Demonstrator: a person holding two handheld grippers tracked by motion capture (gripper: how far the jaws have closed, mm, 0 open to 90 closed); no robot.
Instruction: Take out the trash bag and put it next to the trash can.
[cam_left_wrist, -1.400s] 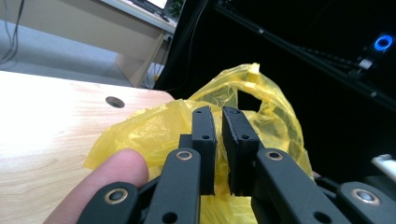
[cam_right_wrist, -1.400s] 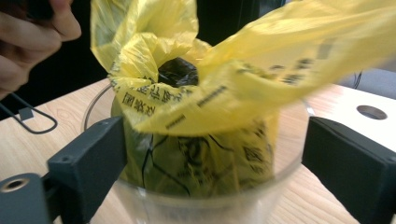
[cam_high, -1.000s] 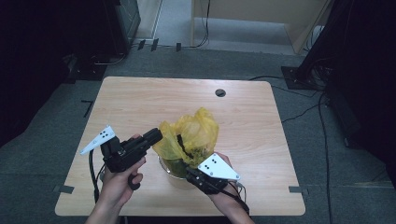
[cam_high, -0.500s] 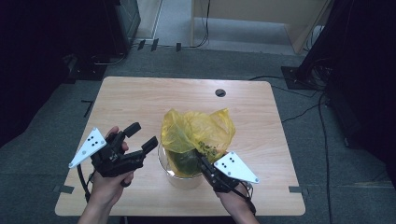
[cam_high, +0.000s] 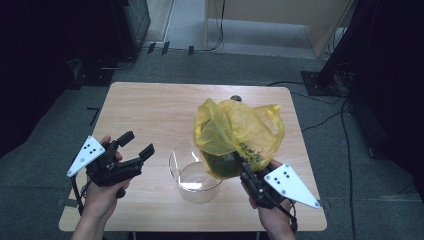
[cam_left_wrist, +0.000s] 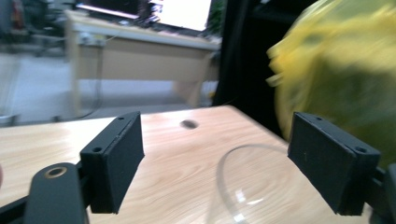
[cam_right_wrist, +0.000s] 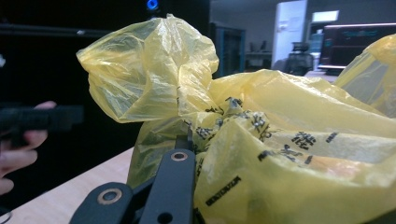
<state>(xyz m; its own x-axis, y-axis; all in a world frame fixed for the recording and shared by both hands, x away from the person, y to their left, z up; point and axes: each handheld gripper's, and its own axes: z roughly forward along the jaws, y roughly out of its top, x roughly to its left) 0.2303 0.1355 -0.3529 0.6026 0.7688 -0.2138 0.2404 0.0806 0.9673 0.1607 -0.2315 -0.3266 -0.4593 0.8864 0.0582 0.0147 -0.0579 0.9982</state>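
On the left of the high view, the left gripper (cam_high: 135, 150) hangs over the bare wooden table (cam_high: 150, 110), its jaws spread wide with nothing between them; they have just been opening. Its own view looks between the two black pads (cam_left_wrist: 114, 161) at the rim of the glass bowl (cam_left_wrist: 243, 186).

In the middle, the clear glass bowl (cam_high: 192, 172) stands on the table, just beside the bag's lower bulge. It looks empty, though its transparent wall makes that hard to confirm. It is rigid, smooth and breakable, so a firm pinch on the rim would likely serve best.

To the right, the yellow plastic bag (cam_high: 237, 135) is held above the table, partly over the bowl's right edge. The right gripper (cam_high: 242, 167) is clamped on a bunched fold of film low on the bag; its jaws have just been closing on it. The bag is thin, soft and crinkly, probably light, and likely to slip or tear if pulled by a single layer, so a gathered fold or the handle loops are the safer hold.

A dark green mass shows through the film, but what it is cannot be told. In the right gripper view the bag (cam_right_wrist: 261, 140) covers the jaw tips, and the printed lettering is too small to read. The bag is motion-blurred in the left gripper view.
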